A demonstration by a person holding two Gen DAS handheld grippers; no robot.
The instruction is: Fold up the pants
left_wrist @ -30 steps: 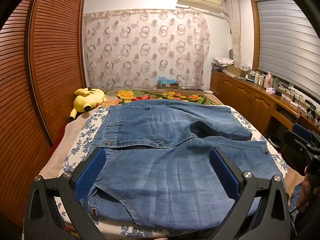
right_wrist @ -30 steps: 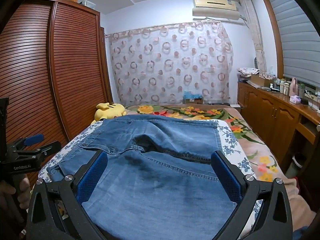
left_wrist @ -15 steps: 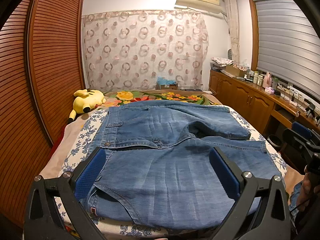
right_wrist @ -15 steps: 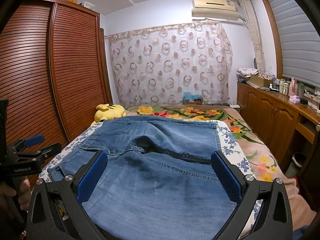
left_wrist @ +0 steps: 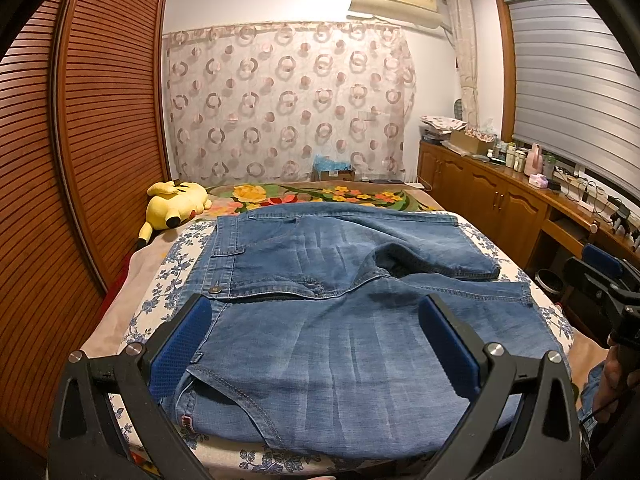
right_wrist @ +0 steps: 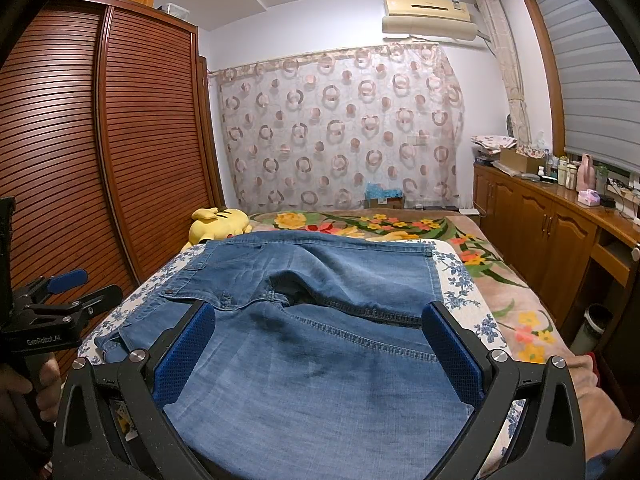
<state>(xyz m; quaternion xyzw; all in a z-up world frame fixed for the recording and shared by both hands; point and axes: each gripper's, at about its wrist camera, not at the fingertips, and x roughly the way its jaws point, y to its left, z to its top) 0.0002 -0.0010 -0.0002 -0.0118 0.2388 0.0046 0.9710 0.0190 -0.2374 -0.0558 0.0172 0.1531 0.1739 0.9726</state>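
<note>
Beyond my two spread, empty grippers, left (left_wrist: 314,346) and right (right_wrist: 318,350), one floral-covered bed (left_wrist: 168,276) (slatted wardrobe (left_wrist: 100,128) left of my fingers) bears one pair of jeans (left_wrist: 340,320) between both fingertips, one yellow plush (left_wrist: 174,204) beyond.

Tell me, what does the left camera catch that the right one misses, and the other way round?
Only the left view shows the red tag on the jeans' near edge and the right claw at its far right. Only the right view shows the box atop the wardrobe and the left claw held in a hand. Both show the jeans on the bed, the yellow plush toy, the curtain and open claws.
</note>
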